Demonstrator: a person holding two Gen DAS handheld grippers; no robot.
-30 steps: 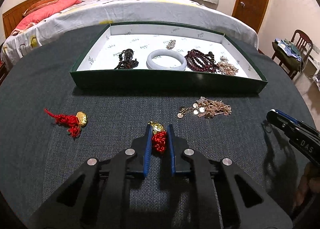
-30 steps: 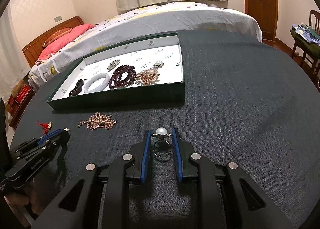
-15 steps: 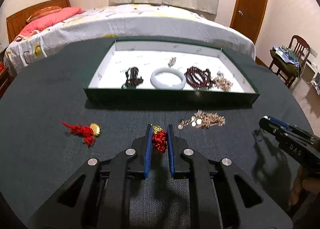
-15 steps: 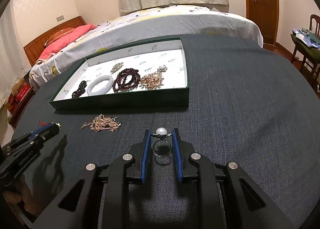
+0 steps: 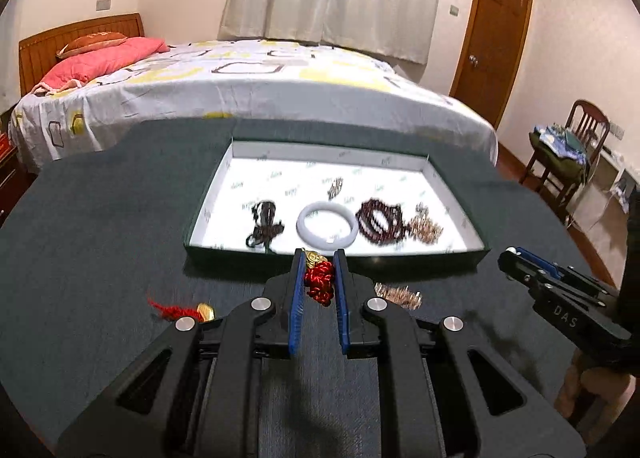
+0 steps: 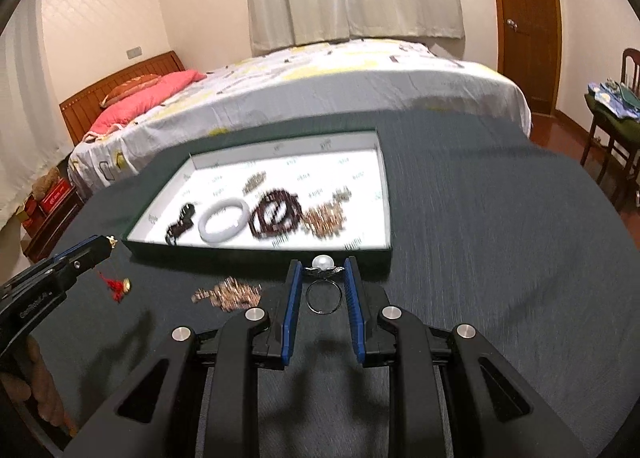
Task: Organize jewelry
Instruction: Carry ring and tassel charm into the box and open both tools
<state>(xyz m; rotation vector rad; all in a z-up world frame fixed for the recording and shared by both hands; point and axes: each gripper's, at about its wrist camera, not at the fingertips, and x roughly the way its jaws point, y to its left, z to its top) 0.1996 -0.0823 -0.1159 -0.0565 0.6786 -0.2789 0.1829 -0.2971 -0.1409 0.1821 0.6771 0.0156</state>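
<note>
My left gripper (image 5: 318, 278) is shut on a red knotted charm with a gold bead (image 5: 319, 281) and holds it above the table, just short of the green tray's near wall (image 5: 240, 258). My right gripper (image 6: 322, 278) is shut on a pearl ring (image 6: 323, 278), also lifted, before the tray wall (image 6: 372, 256). Inside the tray lie a white bangle (image 5: 327, 224), a dark red bead bracelet (image 5: 378, 216), a black bead piece (image 5: 264, 220) and a gold chain cluster (image 5: 426, 226). The images are blurred by motion.
On the dark cloth table lie a second red charm (image 5: 182, 310) to the left and a rose-gold chain pile (image 5: 398, 292) (image 6: 228, 294) before the tray. A bed (image 5: 240, 86) stands behind the table, a chair (image 5: 568, 162) to the right.
Both grippers have risen from the table with their pieces and tilted up, so the tray sits lower and nearer in both views. Both stay shut.
</note>
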